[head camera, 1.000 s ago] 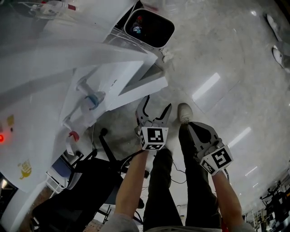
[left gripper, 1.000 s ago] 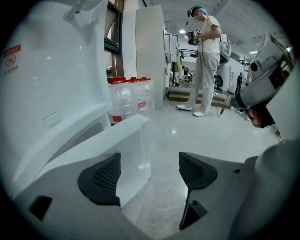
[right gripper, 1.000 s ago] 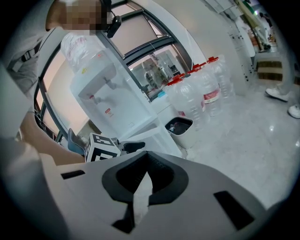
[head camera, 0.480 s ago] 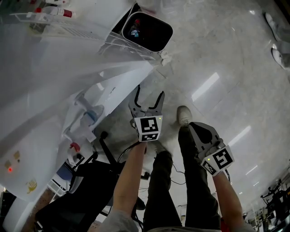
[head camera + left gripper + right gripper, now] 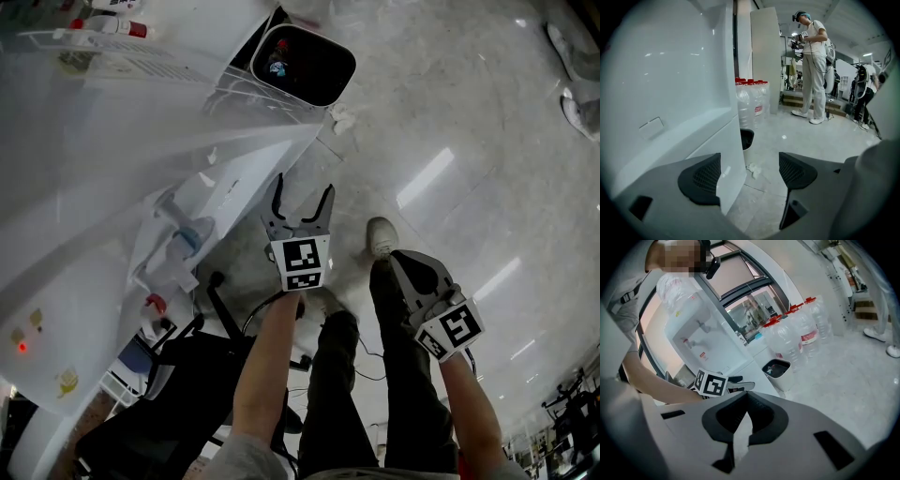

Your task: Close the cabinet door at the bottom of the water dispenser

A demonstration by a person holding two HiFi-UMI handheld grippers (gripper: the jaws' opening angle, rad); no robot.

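Observation:
The white water dispenser [image 5: 112, 187] fills the left of the head view, its blue tap [image 5: 190, 234] and red tap [image 5: 156, 303] pointing out. Its bottom cabinet door [image 5: 246, 180] lies almost flush with the body. My left gripper [image 5: 304, 186] is open beside the door's free edge, holding nothing. In the left gripper view the door [image 5: 727, 154] stands just in front of the left pad [image 5: 701, 179] of the left gripper [image 5: 750, 173]. My right gripper [image 5: 398, 261] hangs lower right, shut and empty; in its own view the right gripper [image 5: 747, 397] has its jaws closed together.
A waste bin [image 5: 305, 61] stands past the dispenser, with crumpled paper [image 5: 343, 116] on the floor beside it. Large water bottles [image 5: 752, 103] are stacked behind. A black office chair [image 5: 178, 375] is at lower left. Another person [image 5: 813, 70] stands further off.
The cabinet door, sticking out open a second ago, has swung in against the dispenser. My left gripper moved up and left with it. The right gripper stayed put.

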